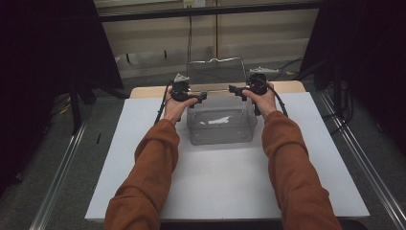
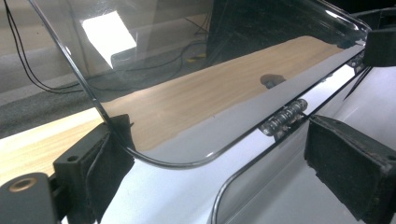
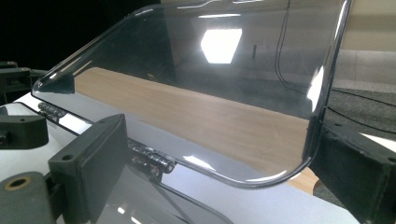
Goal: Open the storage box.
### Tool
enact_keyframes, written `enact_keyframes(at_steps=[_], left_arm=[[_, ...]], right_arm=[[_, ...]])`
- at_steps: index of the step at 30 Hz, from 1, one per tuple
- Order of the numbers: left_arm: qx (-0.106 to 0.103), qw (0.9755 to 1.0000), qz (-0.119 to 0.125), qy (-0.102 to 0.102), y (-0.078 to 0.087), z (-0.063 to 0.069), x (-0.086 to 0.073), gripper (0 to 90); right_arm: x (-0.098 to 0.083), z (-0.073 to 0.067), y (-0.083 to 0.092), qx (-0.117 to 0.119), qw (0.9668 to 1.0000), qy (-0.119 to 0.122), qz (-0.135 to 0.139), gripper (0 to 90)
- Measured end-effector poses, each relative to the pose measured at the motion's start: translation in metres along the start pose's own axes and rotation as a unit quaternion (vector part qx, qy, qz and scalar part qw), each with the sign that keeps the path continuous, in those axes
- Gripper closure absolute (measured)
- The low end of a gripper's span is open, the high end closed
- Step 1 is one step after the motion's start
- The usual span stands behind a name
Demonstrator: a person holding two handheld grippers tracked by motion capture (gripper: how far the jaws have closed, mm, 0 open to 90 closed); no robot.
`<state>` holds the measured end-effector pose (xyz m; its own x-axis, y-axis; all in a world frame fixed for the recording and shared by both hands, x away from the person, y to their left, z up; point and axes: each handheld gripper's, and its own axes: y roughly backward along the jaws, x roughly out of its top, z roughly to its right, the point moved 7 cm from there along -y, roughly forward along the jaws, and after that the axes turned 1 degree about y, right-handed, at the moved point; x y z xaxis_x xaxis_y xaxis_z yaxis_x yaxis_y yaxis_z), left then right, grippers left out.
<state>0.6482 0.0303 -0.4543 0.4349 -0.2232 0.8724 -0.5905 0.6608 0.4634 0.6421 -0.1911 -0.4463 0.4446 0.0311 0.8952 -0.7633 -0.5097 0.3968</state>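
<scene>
**Clear box open at centre frame**

Sitting mid-tabletop (image 1: 143,143) in the high view: a clear box (image 1: 221,125), lid (image 1: 216,72) raised upright behind it. Left gripper (image 1: 196,97) at the lid's left edge, right gripper (image 1: 235,89) at its right edge, fingers (image 2: 348,163) of each spread wide, astride the lid's lower corners near the hinges (image 3: 152,158).

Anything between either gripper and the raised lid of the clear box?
Nothing visible. The lid stands raised above the clear box. The left gripper and right gripper sit at its two lower corners by the hinges, open jaws straddling the lid's edge, one on each side. No other thing lies between them.
</scene>
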Motion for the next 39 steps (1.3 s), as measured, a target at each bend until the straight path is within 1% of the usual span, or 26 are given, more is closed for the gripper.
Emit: enact_keyframes(at_steps=[4, 6, 7, 8, 9, 10, 12, 13, 14, 15, 16, 17, 18, 19, 20, 23, 25, 27, 28, 30, 32, 33, 35, 36, 37, 39], left_arm=[[-0.001, 1.0000, 0.000, 0.004, -0.001, 0.001, 0.000, 7.8], [0.001, 1.0000, -0.003, 0.002, -0.001, 0.000, -0.001, 7.9], [0.001, 1.0000, -0.004, 0.004, -0.001, 0.001, -0.002, 7.9], [0.002, 0.9999, -0.009, 0.005, -0.001, 0.001, -0.003, 7.8], [0.001, 0.9999, -0.014, 0.005, -0.002, 0.000, -0.004, 7.6], [-0.002, 0.9998, -0.021, 0.008, -0.003, 0.001, -0.006, 7.7], [-0.007, 0.9990, -0.043, 0.011, -0.006, 0.002, -0.013, 7.8], [-0.023, 0.9981, -0.051, 0.026, -0.007, 0.004, -0.016, 8.8], [-0.030, 0.9981, -0.048, 0.022, -0.007, 0.004, -0.016, 12.1], [-0.027, 0.9985, -0.045, 0.019, -0.006, 0.006, -0.015, 15.6], [-0.025, 0.9985, -0.046, 0.013, -0.006, 0.007, -0.015, 15.3], [-0.025, 0.9985, -0.048, 0.009, -0.007, 0.009, -0.014, 14.6], [-0.025, 0.9984, -0.050, 0.005, -0.007, 0.010, -0.014, 14.5], [-0.027, 0.9981, -0.054, 0.005, -0.006, 0.010, -0.015, 14.9], [-0.029, 0.9981, -0.053, 0.011, -0.005, 0.009, -0.016, 15.1], [-0.022, 0.9983, -0.053, 0.009, -0.004, 0.009, -0.016, 15.1], [-0.022, 0.9984, -0.052, 0.009, -0.004, 0.009, -0.016, 14.3], [-0.023, 0.9983, -0.052, 0.006, -0.003, 0.010, -0.016, 12.8], [-0.025, 0.9983, -0.052, 0.010, -0.003, 0.010, -0.016, 12.3], [-0.021, 0.9984, -0.051, 0.012, -0.001, 0.009, -0.016, 11.8], [-0.024, 0.9982, -0.051, 0.019, 0.001, 0.009, -0.018, 11.2], [-0.024, 0.9981, -0.055, 0.014, 0.002, 0.009, -0.019, 11.1], [-0.022, 0.9983, -0.051, 0.017, 0.003, 0.009, -0.021, 10.3], [-0.023, 0.9983, -0.051, 0.015, 0.004, 0.010, -0.021, 10.3], [-0.020, 0.9986, -0.048, 0.013, 0.005, 0.010, -0.022, 10.3], [-0.018, 0.9988, -0.044, 0.011, 0.006, 0.011, -0.022, 9.6]], right_arm=[[-0.001, 0.000, 0.000, 0.002, 1.0000, -0.008, -0.002, 6.6], [-0.001, 0.001, 0.001, 0.005, 0.9999, -0.014, -0.003, 6.5], [-0.002, 0.001, 0.001, 0.005, 0.9998, -0.017, -0.003, 5.2], [-0.003, 0.001, 0.001, 0.006, 0.9998, -0.015, -0.007, 3.6], [-0.005, 0.001, 0.000, 0.000, 0.9999, -0.003, -0.016, 2.4], [-0.006, 0.002, 0.000, -0.004, 0.9998, 0.004, -0.018, 2.3], [-0.004, 0.002, 0.002, -0.005, 0.9999, 0.001, -0.010, 2.6], [-0.002, 0.002, 0.002, -0.007, 0.9999, 0.003, -0.008, 6.0], [0.000, -0.003, 0.003, 0.015, 0.9999, 0.004, -0.001, 18.1], [0.001, -0.006, 0.003, 0.020, 0.9997, 0.015, -0.004, 16.0], [0.001, -0.004, 0.003, -0.005, 0.9995, 0.030, -0.005, 10.4], [0.002, -0.003, 0.002, -0.013, 0.9995, 0.029, -0.001, 9.2], [0.001, -0.003, 0.003, -0.010, 0.9997, 0.022, -0.002, 9.2], [0.001, -0.002, 0.003, -0.008, 0.9998, 0.020, -0.004, 9.2], [0.000, -0.002, 0.003, -0.007, 0.9998, 0.017, -0.004, 9.1], [0.000, -0.003, 0.005, -0.010, 0.9998, 0.017, -0.001, 8.8], [0.001, -0.003, 0.006, -0.013, 0.9998, 0.012, 0.005, 8.7], [0.001, -0.002, 0.007, -0.016, 0.9997, 0.014, 0.008, 8.8], [0.000, -0.001, 0.008, -0.017, 0.9997, 0.015, 0.007, 8.8], [-0.002, 0.001, 0.011, -0.020, 0.9997, 0.015, 0.007, 8.8], [-0.004, 0.004, 0.015, -0.024, 0.9995, 0.013, 0.013, 9.5], [-0.005, 0.006, 0.017, -0.027, 0.9995, 0.010, 0.015, 9.5], [-0.009, 0.009, 0.021, -0.030, 0.9994, 0.008, 0.013, 8.8], [-0.011, 0.010, 0.022, -0.029, 0.9994, 0.002, 0.015, 8.3], [-0.011, 0.008, 0.022, -0.027, 0.9995, 0.002, 0.018, 8.9], [-0.014, 0.005, 0.022, -0.029, 0.9993, 0.018, 0.013, 9.5]])
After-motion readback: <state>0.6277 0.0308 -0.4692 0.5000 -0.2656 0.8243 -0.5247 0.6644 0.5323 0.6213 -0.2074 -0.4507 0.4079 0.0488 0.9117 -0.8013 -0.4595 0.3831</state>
